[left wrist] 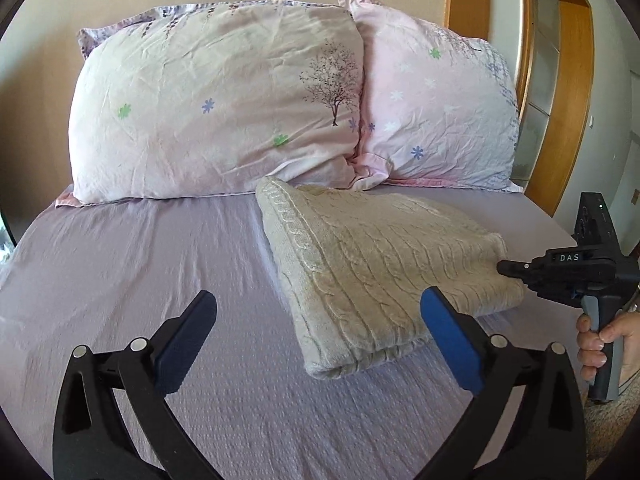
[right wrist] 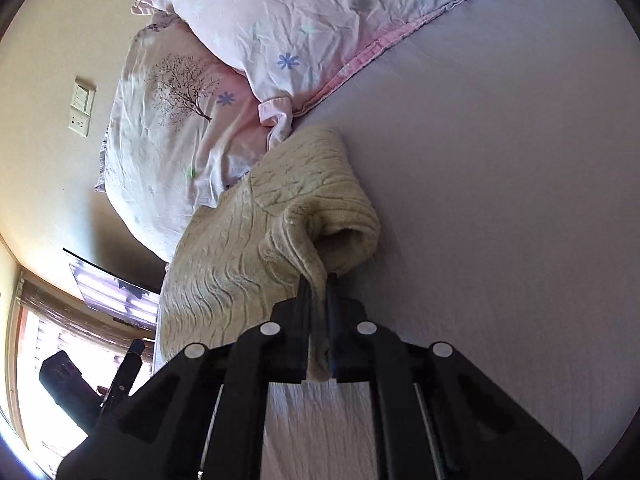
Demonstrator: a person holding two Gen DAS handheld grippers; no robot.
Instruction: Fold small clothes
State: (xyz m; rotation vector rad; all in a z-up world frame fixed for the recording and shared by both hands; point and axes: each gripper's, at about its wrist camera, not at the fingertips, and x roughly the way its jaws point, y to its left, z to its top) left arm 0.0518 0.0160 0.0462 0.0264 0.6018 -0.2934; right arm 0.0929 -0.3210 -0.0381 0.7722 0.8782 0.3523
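A cream cable-knit sweater (left wrist: 372, 264) lies folded on the lilac bed sheet (left wrist: 140, 264), just in front of the pillows. My left gripper (left wrist: 318, 312) is open and empty, hovering low over the sweater's near left corner. My right gripper (left wrist: 505, 268) reaches in from the right and is shut on the sweater's right edge. In the right wrist view, which is rolled sideways, the gripper (right wrist: 318, 280) pinches a raised fold of the sweater (right wrist: 256, 240) between its closed fingers.
Two pink flowered pillows (left wrist: 216, 108) (left wrist: 436, 116) lean on the wall behind the sweater. A wooden frame (left wrist: 572, 92) stands off the bed's right side. The left gripper (right wrist: 132, 360) shows faintly before a window (right wrist: 44, 344) in the right wrist view.
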